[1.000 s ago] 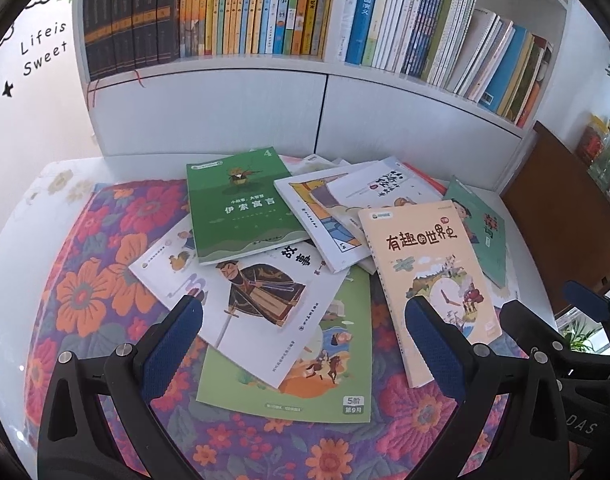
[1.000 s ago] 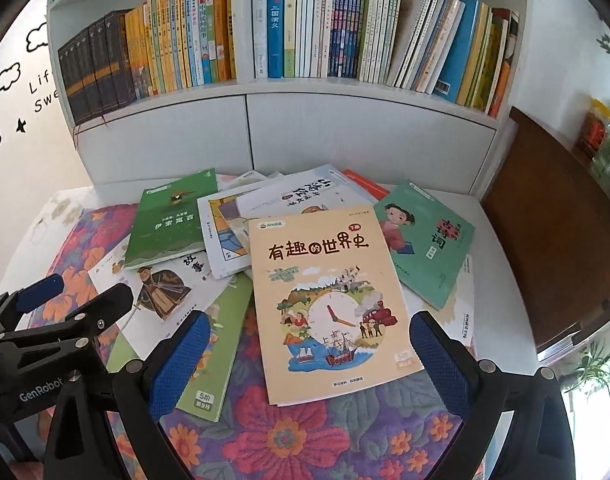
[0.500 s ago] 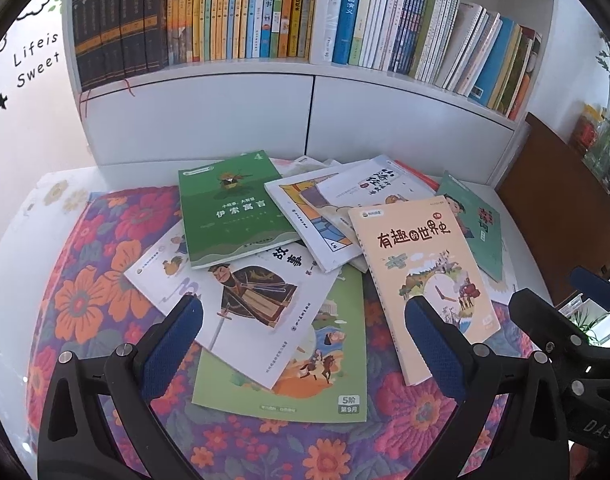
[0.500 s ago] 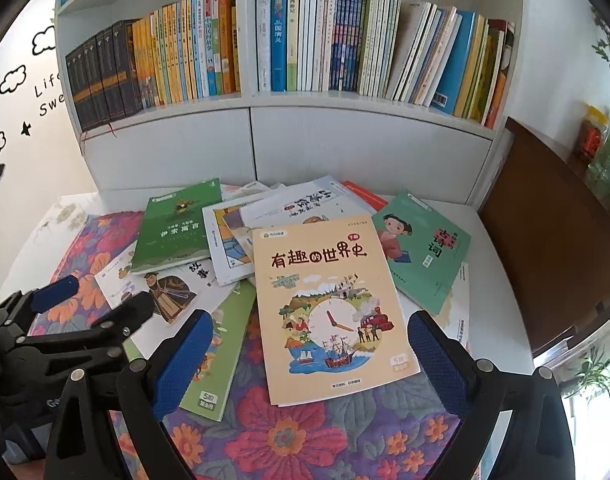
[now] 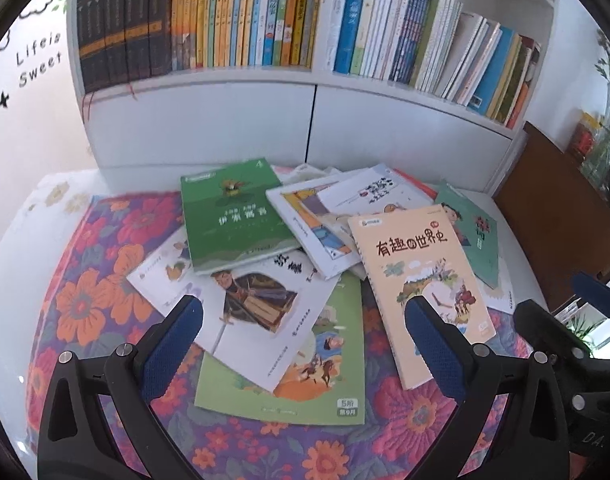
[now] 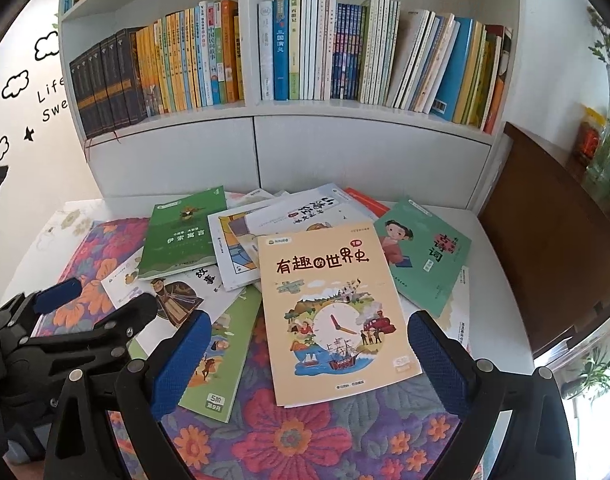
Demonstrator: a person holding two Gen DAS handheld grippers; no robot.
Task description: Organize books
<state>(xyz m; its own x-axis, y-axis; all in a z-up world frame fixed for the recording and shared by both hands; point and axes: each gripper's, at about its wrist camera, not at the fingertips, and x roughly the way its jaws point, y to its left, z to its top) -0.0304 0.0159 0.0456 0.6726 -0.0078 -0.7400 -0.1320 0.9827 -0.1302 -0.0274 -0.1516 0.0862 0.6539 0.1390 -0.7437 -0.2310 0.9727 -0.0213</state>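
Two tongs show, both spread wide and holding nothing: the left tongs [image 5: 303,330] hover over the near half of the book pile, the right tongs [image 6: 305,346] straddle the tan book [image 6: 331,312] without touching it. In the right view the left tongs [image 6: 71,304] sit at nine o'clock, low over the floral cloth [image 6: 289,432].

Eight loose books can be counted on the cloth-covered worktop [image 6: 501,276], with an orange edge [image 6: 365,202] of perhaps another at the back. Nearest, at six o'clock of the pile, lies the light green book [image 5: 305,392]; on it rests the white warrior book [image 5: 257,300], which also overlaps another white book [image 5: 161,264] at nine o'clock. The tan book lies at three o'clock, the teal book [image 6: 425,252] beyond it at two o'clock. The dark green book [image 5: 233,216] sits at eleven o'clock, overlapping the warrior book's far edge. Two white-covered books [image 5: 325,224] lie crossed at twelve o'clock.

Farthest, one white bookcase [image 6: 249,144] holds two shelf bays of upright books; those in the right bay lean at its right end.

Against half a second ago, no book has shifted; both cameras have drawn back slightly and tilted upward, showing more of the shelf.
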